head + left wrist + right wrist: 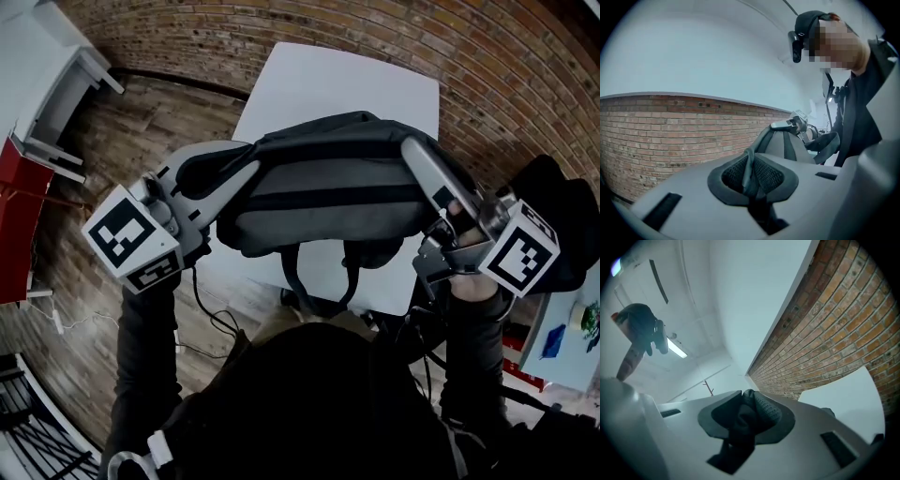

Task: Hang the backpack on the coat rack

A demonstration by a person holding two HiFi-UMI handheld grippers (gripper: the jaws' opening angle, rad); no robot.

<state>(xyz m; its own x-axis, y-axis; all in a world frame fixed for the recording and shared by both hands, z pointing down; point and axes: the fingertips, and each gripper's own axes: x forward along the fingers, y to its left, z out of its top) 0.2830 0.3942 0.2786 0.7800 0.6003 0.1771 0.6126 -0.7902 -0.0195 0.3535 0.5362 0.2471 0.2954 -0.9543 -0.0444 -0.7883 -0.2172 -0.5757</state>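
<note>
The person's dark clothing (309, 403) fills the lower centre of the head view, nearest the camera, with both sleeved arms reaching up the frame. The backpack (328, 202), grey and black, is held stretched across the middle of that view between the two grippers. It is lifted above the white worktop (337, 75), which runs from the centre to the upper middle of the frame. Two dark straps (319, 281) hang in a loop from its lower edge.

The left gripper (239, 178) comes in from the left and meets the backpack's left end. In the left gripper view, the left gripper (752, 176) has its jaws closed on a thin fold of the pack's grey fabric, pinched between the mesh pads (769, 176). The rest of the pack (783, 147) stretches away to the centre right.

The right gripper (412, 150) comes in from the right and reaches the pack's upper right corner. In the right gripper view, the right gripper (745, 420) is clamped on a bunch of dark fabric.

A brick wall (234, 37) curves across the top of the head view, and wooden floor (103, 159) lies at the left. Far off in the right gripper view, left of centre, a thin forked pole (708, 387) stands against the white wall, too small to make out further.
</note>
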